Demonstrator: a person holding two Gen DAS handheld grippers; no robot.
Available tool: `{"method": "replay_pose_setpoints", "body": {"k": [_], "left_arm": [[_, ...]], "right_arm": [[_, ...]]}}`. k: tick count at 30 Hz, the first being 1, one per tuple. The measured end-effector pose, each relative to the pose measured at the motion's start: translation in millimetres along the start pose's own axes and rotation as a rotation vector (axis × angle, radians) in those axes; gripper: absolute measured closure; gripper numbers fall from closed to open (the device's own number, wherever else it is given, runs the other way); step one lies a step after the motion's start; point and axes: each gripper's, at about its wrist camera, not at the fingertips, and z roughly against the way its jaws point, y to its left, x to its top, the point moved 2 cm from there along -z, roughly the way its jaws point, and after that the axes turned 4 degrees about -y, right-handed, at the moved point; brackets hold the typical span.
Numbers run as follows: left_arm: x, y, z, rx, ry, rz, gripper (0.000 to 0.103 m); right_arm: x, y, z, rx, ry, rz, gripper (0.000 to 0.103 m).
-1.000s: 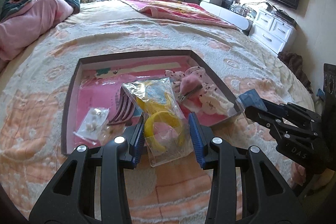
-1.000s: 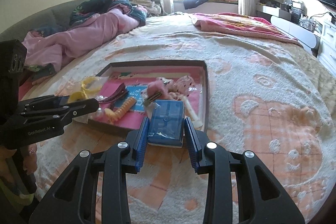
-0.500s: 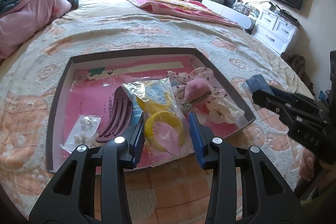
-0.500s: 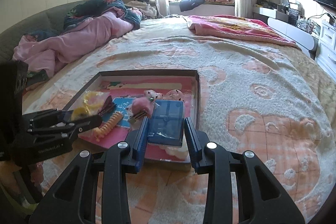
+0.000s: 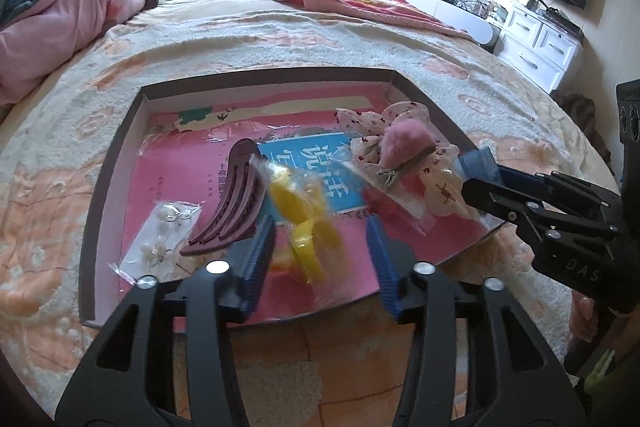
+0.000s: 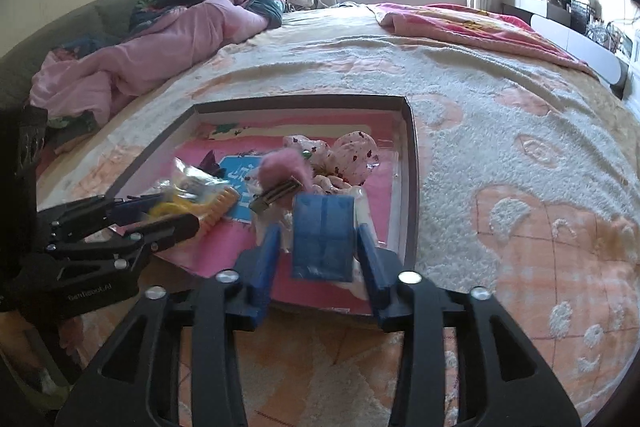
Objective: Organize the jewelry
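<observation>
Left wrist view: left gripper (image 5: 320, 247) jaws opening, crinkly clear bag of yellow rings (image 5: 304, 219) loose between ribbed pads. Right gripper (image 6: 318, 247) opening too, boxy translucent blue case (image 6: 323, 239) freed between them.

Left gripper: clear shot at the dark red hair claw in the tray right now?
Probably not yet. The left gripper is opening with the bag of yellow bangles between its fingers. The hair claw lies uncovered in the tray, just left of it.
</observation>
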Motion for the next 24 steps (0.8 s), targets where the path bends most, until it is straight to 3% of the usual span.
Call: {"method": "replay_pose_setpoints", "body": {"k": [5,12,16,24], "left_arm": [[-3,1,15,0.015,-0.035,0.006,0.046],[-7,3,50,0.035,-0.118,0.046,0.021],[-8,4,68,0.047,-0.167,0.061,0.012],[-26,4,92,0.084,-0.219,0.07,0.011]], "right_arm": [[3,-2,21,0.004,-0.065,-0.033,0.04],[-3,4,70,-0.075,-0.217,-0.033,0.008],[-11,4,91,-0.107,-0.282,-0.061,0.007],[-30,8,103,-0.182,-0.33,-0.049,0.006]]}}
